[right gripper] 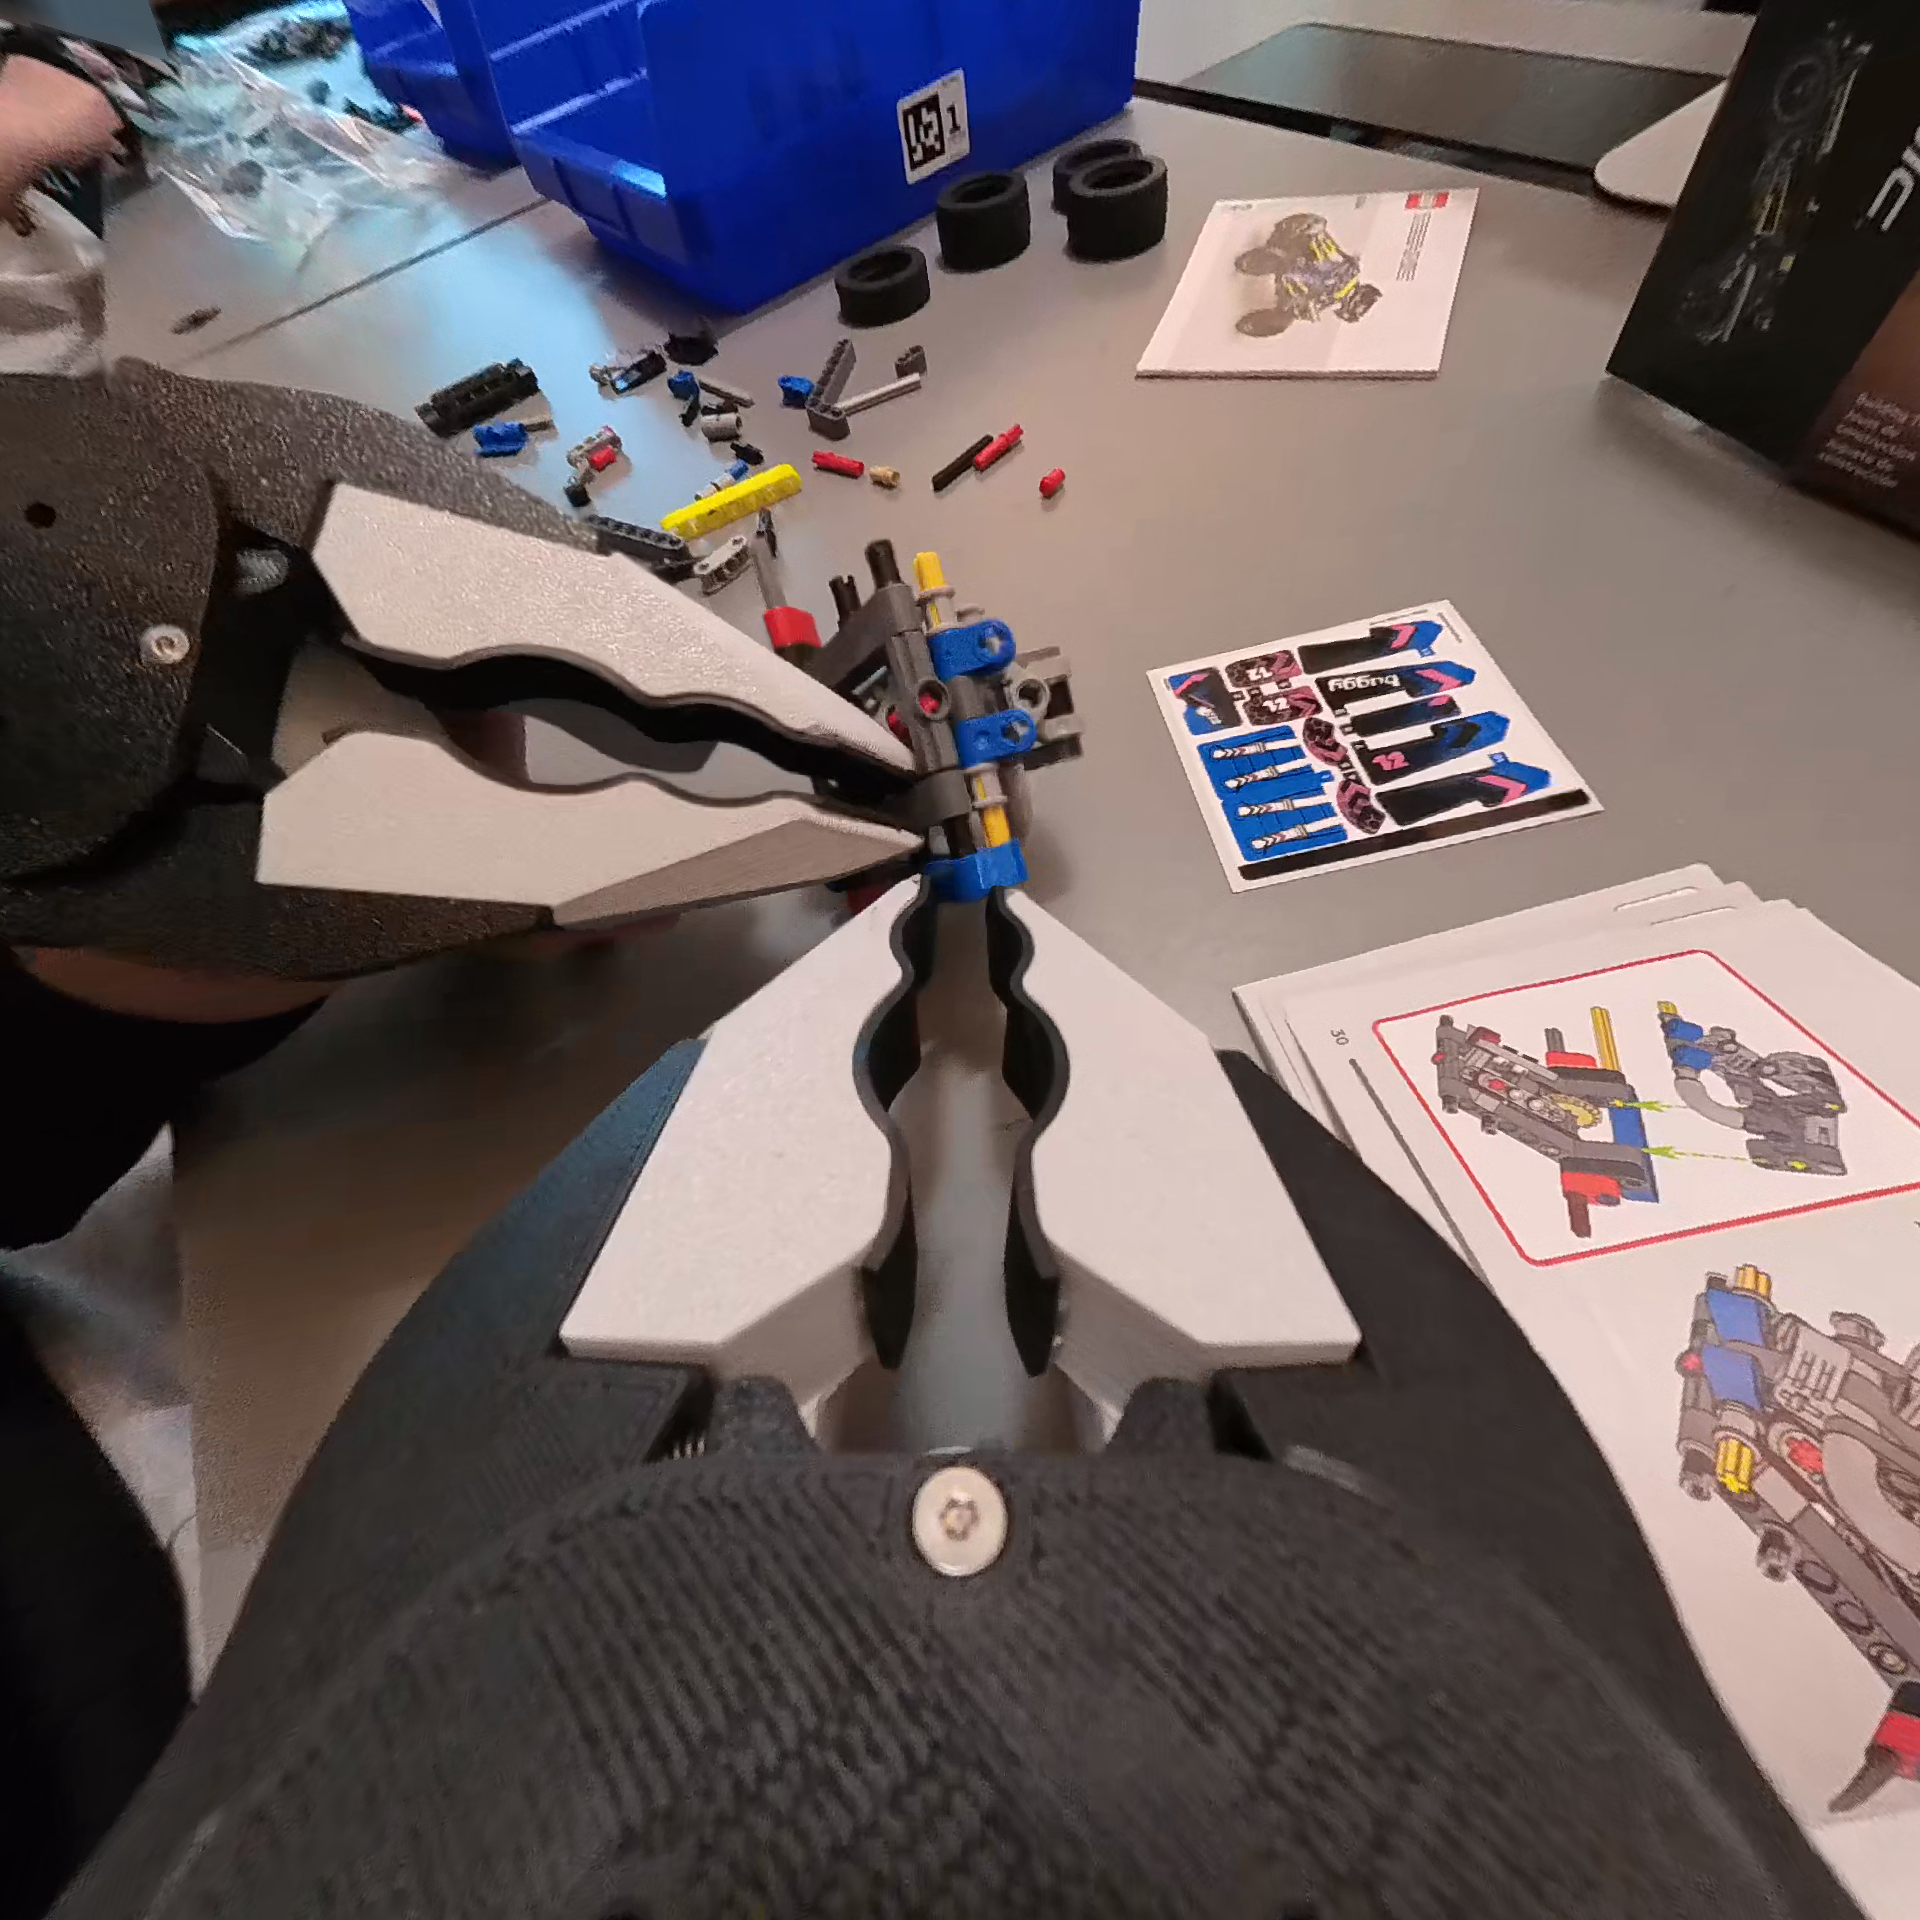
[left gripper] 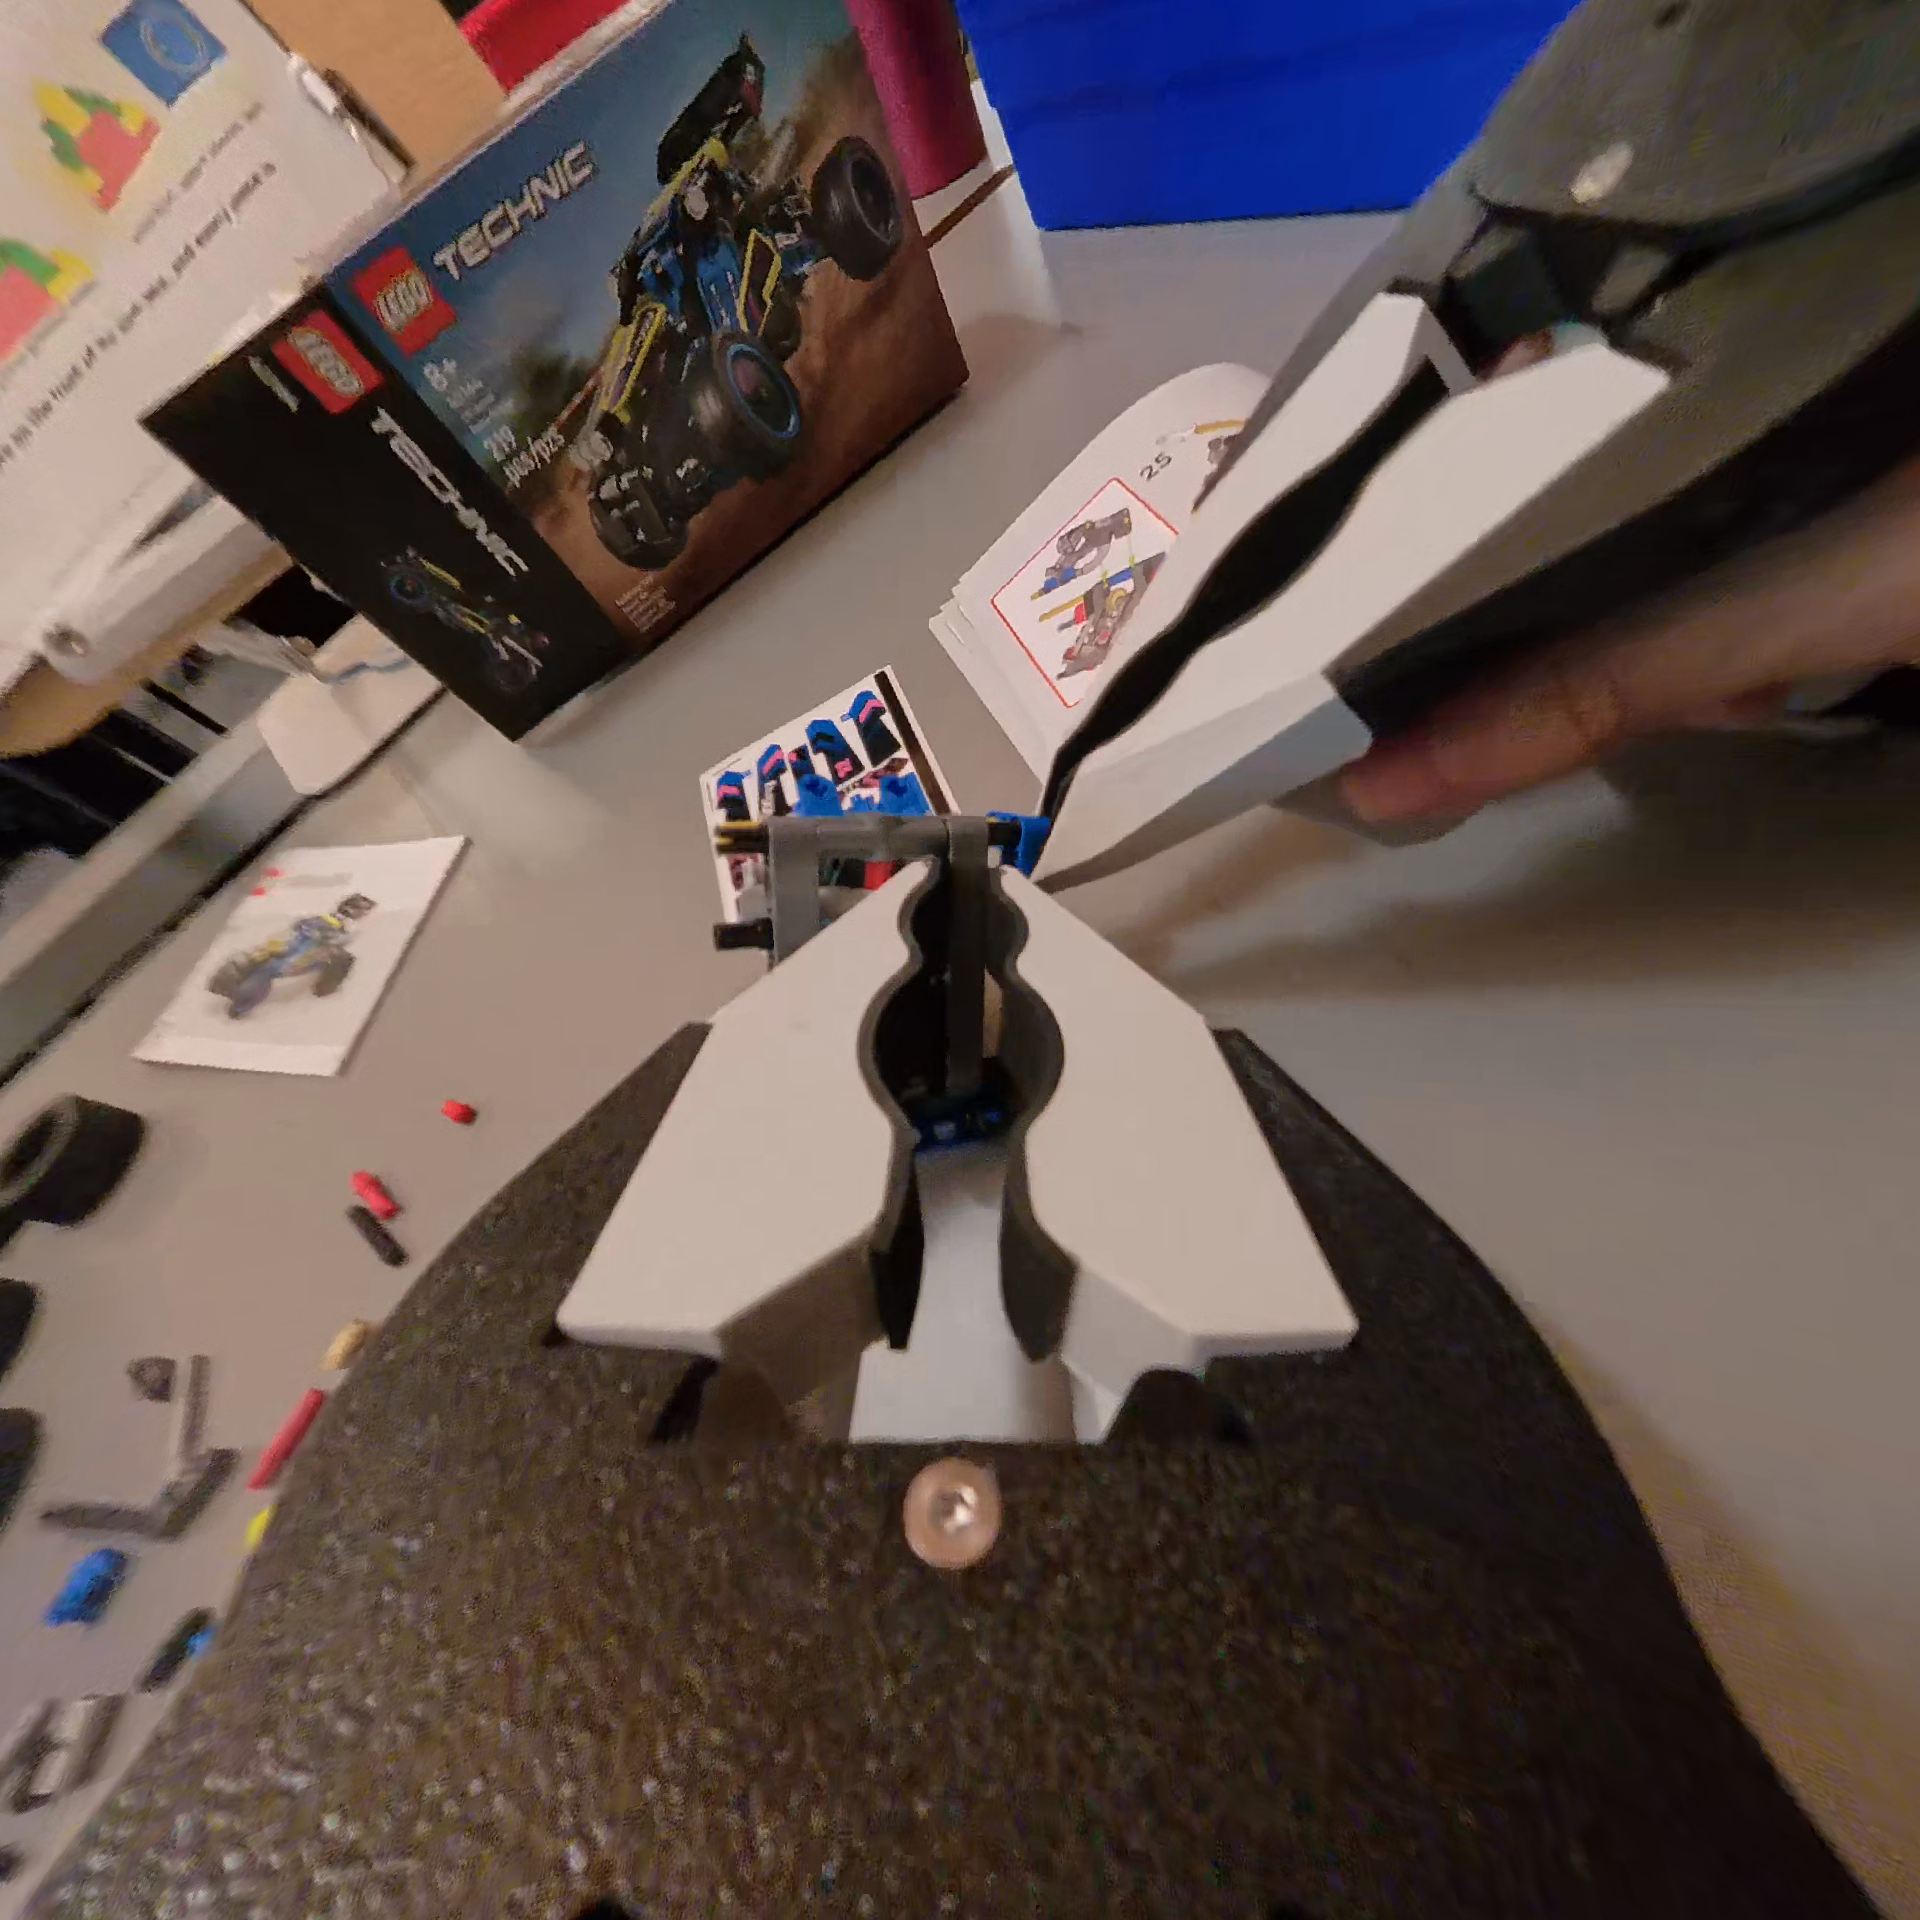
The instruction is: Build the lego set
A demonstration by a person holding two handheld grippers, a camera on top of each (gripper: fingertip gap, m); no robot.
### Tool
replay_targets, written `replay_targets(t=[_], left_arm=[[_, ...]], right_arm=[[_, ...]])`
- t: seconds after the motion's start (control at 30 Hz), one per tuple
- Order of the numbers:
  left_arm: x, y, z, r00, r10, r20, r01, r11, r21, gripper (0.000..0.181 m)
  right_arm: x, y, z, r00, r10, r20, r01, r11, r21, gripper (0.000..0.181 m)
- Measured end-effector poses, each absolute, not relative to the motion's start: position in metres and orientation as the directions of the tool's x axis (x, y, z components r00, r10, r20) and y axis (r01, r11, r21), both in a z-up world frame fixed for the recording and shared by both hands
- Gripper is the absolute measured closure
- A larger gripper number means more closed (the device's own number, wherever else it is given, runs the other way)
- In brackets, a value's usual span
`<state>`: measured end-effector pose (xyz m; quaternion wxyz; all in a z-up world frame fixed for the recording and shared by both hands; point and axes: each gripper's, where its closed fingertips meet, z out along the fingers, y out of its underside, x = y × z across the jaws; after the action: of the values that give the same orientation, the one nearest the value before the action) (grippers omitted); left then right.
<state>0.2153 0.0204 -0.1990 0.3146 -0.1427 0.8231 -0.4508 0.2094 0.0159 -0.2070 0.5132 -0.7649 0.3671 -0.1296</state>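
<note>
A partly built Lego assembly [right gripper: 966, 717] of grey beams, blue connectors and a yellow axle is held above the grey table [right gripper: 1299, 520]. My left gripper [left gripper: 966, 894] is shut on one of its dark grey beams; in the right wrist view it comes in from the left [right gripper: 914, 805]. My right gripper [right gripper: 961, 899] is closed on the blue connector [right gripper: 977, 871] at the assembly's near end. In the left wrist view the right gripper [left gripper: 1044, 883] comes in from the upper right, beside the assembly [left gripper: 831, 862].
A sticker sheet [right gripper: 1371, 738] and an open instruction booklet [right gripper: 1621, 1122] lie to the right. Loose pieces [right gripper: 727, 457], black tyres [right gripper: 987, 218] and blue bins [right gripper: 810, 125] sit beyond. The set's box [left gripper: 582, 395] and a leaflet [left gripper: 301, 956] are nearby. Only a small space, under 4 cm, lies between the two pairs of fingers.
</note>
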Motion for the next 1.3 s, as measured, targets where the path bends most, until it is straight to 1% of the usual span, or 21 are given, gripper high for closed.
replay_targets(t=[0.1, 0.23, 0.33, 0.37, 0.4, 0.47, 0.53, 0.6, 0.67, 0.7, 0.77, 0.8, 0.87, 0.9, 0.93, 1.03, 1.1, 1.17, 1.23, 1.3], left_arm=[[0.212, 0.019, -0.199, -0.722, -0.419, -0.551, 0.191, 0.645, -0.74, 0.178], [0.203, 0.008, -0.201, -0.633, -0.186, -0.752, 0.405, 0.748, -0.526, 0.178], [0.2, 0.004, -0.208, -0.514, 0.012, -0.858, 0.537, 0.784, -0.31, 0.178], [0.199, 0.003, -0.209, -0.479, 0.05, -0.876, 0.562, 0.784, -0.262, 0.178], [0.199, 0.002, -0.211, -0.465, 0.065, -0.883, 0.573, 0.783, -0.244, 0.179], [0.198, 0.0, -0.214, -0.467, 0.081, -0.88, 0.59, 0.77, -0.243, 0.178], [0.199, 0.0, -0.214, -0.486, 0.074, -0.871, 0.58, 0.772, -0.259, 0.178], [0.201, 0.0, -0.213, -0.523, 0.064, -0.85, 0.565, 0.773, -0.289, 0.178], [0.204, 0.001, -0.211, -0.613, 0.015, -0.79, 0.504, 0.778, -0.376, 0.177], [0.204, 0.001, -0.207, -0.663, -0.023, -0.748, 0.468, 0.768, -0.438, 0.178], [0.201, 0.001, -0.204, -0.785, -0.079, -0.614, 0.372, 0.733, -0.57, 0.178], [0.198, 0.001, -0.204, -0.837, -0.087, -0.54, 0.329, 0.708, -0.624, 0.178], [0.189, 0.0, -0.205, -0.921, -0.059, -0.384, 0.249, 0.67, -0.7, 0.178], [0.186, -0.001, -0.205, -0.946, -0.04, -0.322, 0.219, 0.654, -0.724, 0.178], [0.182, -0.001, -0.205, -0.963, -0.009, -0.271, 0.202, 0.642, -0.74, 0.178], [0.171, -0.003, -0.205, -0.968, 0.109, -0.224, 0.243, 0.615, -0.75, 0.178], [0.168, -0.004, -0.206, -0.963, 0.155, -0.221, 0.269, 0.616, -0.74, 0.178], [0.162, -0.004, -0.207, -0.947, 0.223, -0.231, 0.321, 0.617, -0.719, 0.178], [0.161, -0.003, -0.208, -0.933, 0.259, -0.248, 0.358, 0.63, -0.689, 0.178], [0.16, -0.003, -0.209, -0.922, 0.287, -0.26, 0.387, 0.634, -0.67, 0.178]], right_arm=[[0.204, 0.014, -0.209, 0.717, -0.659, -0.227, -0.458, -0.2, -0.866, 0.175], [0.195, 0.005, -0.219, 0.748, -0.61, -0.261, -0.499, -0.259, -0.827, 0.177], [0.198, -0.001, -0.215, 0.764, -0.61, -0.212, -0.452, -0.27, -0.85, 0.164], [0.196, 0.0, -0.21, 0.786, -0.583, -0.206, -0.424, -0.264, -0.866, 0.16], [0.195, 0.001, -0.206, 0.801, -0.562, -0.207, -0.406, -0.255, -0.878, 0.157], [0.2, -0.005, -0.205, 0.794, -0.572, -0.206, -0.406, -0.245, -0.88, 0.154], [0.202, -0.005, -0.204, 0.799, -0.559, -0.222, -0.408, -0.232, -0.883, 0.157], [0.202, -0.008, -0.207, 0.807, -0.544, -0.229, -0.418, -0.252, -0.873, 0.155], [0.194, -0.014, -0.215, 0.817, -0.526, -0.235, -0.446, -0.318, -0.837, 0.147], [0.189, -0.016, -0.214, 0.834, -0.513, -0.203, -0.42, -0.352, -0.837, 0.144], [0.192, -0.023, -0.202, 0.842, -0.539, 0.01, -0.248, -0.403, -0.881, 0.138], [0.189, -0.022, -0.196, 0.848, -0.517, 0.116, -0.145, -0.437, -0.888, 0.133], [0.182, -0.016, -0.192, 0.851, -0.44, 0.286, 0.032, -0.501, -0.865, 0.125], [0.182, -0.016, -0.192, 0.835, -0.42, 0.355, 0.091, -0.531, -0.842, 0.113], [0.181, -0.014, -0.191, 0.828, -0.389, 0.404, 0.149, -0.542, -0.827, 0.1], [0.179, -0.008, -0.198, 0.827, -0.295, 0.478, 0.245, -0.577, -0.779, 0.086], [0.183, -0.004, -0.199, 0.816, -0.255, 0.519, 0.298, -0.585, -0.755, 0.086], [0.186, 0.0, -0.203, 0.831, -0.209, 0.516, 0.311, -0.595, -0.741, 0.09], [0.188, 0.003, -0.206, 0.838, -0.167, 0.519, 0.327, -0.608, -0.723, 0.089], [0.185, 0.01, -0.205, 0.852, -0.123, 0.509, 0.35, -0.588, -0.729, 0.09]])
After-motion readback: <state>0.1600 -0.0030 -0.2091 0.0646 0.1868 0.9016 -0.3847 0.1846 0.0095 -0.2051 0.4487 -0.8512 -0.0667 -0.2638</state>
